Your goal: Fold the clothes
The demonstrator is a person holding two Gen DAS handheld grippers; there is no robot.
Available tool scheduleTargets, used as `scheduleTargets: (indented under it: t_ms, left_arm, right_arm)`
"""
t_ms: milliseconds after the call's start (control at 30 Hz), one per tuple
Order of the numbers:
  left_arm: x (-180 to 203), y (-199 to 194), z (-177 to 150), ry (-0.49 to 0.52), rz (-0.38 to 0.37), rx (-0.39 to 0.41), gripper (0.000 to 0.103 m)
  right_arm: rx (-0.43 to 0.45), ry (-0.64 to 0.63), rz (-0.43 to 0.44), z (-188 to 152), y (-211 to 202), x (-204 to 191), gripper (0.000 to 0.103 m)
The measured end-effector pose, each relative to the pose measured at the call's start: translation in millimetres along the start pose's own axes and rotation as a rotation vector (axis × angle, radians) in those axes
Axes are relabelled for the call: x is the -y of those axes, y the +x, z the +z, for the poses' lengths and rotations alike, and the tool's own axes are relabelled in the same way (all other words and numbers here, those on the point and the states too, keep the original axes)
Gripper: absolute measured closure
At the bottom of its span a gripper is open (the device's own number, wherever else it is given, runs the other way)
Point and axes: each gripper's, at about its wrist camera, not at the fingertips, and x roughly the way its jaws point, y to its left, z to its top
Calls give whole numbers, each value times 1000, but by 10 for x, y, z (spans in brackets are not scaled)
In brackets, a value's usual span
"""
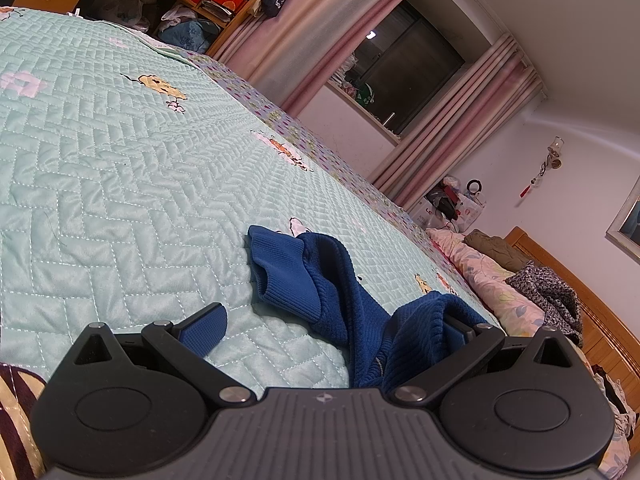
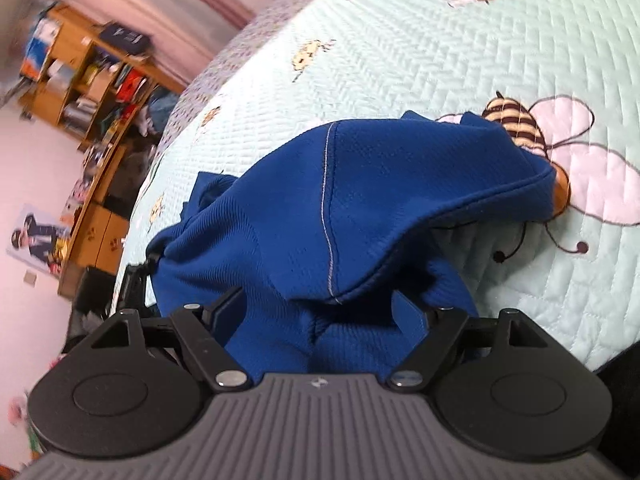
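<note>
My left hand-held gripper (image 1: 332, 328) is spread wide over the mint quilted bed (image 1: 120, 200), the bunched blue knit garment (image 1: 320, 280) draped at its three o'clock finger. My right hand-held gripper (image 2: 316, 312) is spread too, with cloth heaped between its fingers. I judge each should pinch a single edge before lifting.

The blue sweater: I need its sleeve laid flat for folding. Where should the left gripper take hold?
Grip the ribbed cuff of the blue sweater, coming low over the quilt from the near side. The cuff lies loose and raised ahead of the left gripper, its thick edge easy to pinch.
</note>
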Motion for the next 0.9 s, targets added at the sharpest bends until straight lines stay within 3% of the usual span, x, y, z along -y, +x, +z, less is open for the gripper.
scheduleTargets:
  t_ms: [467, 600, 900]
  left_arm:
    - [-2, 3, 0, 0, 0, 0, 0]
    - [-1, 3, 0, 0, 0, 0, 0]
    - [2, 5, 2, 0, 0, 0, 0]
  right_arm:
    - [-12, -31, -15, -30, -61, 240, 22]
    - [-25, -8, -105, 73, 98, 73, 22]
    - [79, 3, -168, 108, 194, -507, 17]
